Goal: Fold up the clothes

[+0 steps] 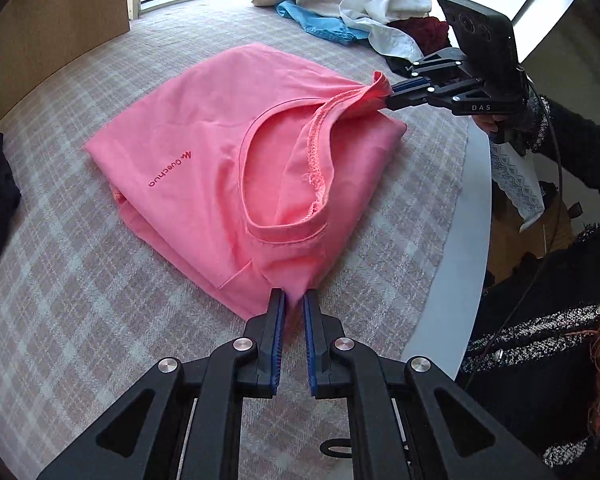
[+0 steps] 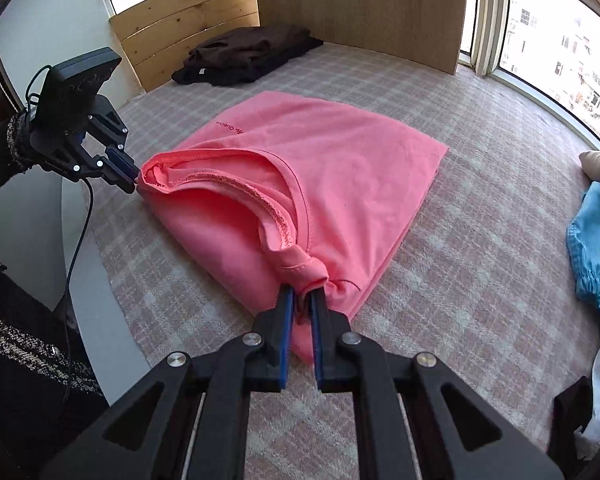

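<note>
1. A pink T-shirt (image 1: 204, 152) is laid folded on the checked bed cover (image 1: 60, 280), near the bed's near edge, where a white border (image 1: 472, 216) is exposed.
2. The neckline is turned toward that near edge; the folded body runs away from it toward the bed's middle. The long axis cannot be told with certainty.
3. The left gripper (image 1: 294, 304) is clamped on one shoulder corner of the shirt, the blue pads pressed on cloth.
4. The right gripper (image 2: 300, 300) is clamped on the opposite shoulder corner; bunched fabric is pinched between its jaws. The collar is pulled taut between the two.
5. Left wrist view only: a heap of unfolded clothes (image 1: 340, 4) by the window, at the bed's far corner.
6. Right wrist view only: a dark folded stack (image 2: 248, 54) against the wooden headboard (image 2: 188, 28).
7. The printed logo (image 1: 170, 170) is recorded in both views.
</note>
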Demonstrator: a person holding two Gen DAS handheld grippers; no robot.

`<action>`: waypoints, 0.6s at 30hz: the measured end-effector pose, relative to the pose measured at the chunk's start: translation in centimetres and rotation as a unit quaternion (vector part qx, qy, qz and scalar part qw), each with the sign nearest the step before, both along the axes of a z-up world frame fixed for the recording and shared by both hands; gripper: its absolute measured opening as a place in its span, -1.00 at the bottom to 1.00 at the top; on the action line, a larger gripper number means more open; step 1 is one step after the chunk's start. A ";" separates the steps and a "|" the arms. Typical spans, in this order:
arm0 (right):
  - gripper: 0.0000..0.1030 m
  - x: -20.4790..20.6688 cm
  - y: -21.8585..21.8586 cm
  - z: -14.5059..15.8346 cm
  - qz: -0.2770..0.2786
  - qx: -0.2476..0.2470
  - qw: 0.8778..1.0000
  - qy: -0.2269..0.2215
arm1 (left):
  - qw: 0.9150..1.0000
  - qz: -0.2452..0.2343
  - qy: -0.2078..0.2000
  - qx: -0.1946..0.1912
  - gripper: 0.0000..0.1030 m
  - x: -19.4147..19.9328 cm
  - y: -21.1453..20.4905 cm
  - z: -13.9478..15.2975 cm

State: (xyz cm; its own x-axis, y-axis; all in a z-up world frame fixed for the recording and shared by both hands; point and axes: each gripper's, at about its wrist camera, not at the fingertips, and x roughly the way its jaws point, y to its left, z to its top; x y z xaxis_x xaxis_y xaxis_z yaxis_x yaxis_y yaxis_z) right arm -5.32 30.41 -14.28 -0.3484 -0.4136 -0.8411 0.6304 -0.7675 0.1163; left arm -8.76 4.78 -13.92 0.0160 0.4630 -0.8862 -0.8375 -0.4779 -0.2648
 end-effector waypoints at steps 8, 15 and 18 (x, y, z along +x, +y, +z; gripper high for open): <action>-0.19 1.8 1.0 2.6 -0.040 -0.032 0.998 0.030 | 0.999 0.011 0.033 0.021 -0.69 0.4 0.4 2.5; -0.19 1.6 -1.9 0.7 -0.003 0.000 0.999 0.036 | 0.998 -0.035 0.042 -0.014 -0.63 0.4 3.2 0.3; -0.19 2.1 -3.3 0.1 0.022 0.030 0.998 0.056 | 0.999 -0.036 0.030 -0.020 -0.75 -0.2 3.2 -0.3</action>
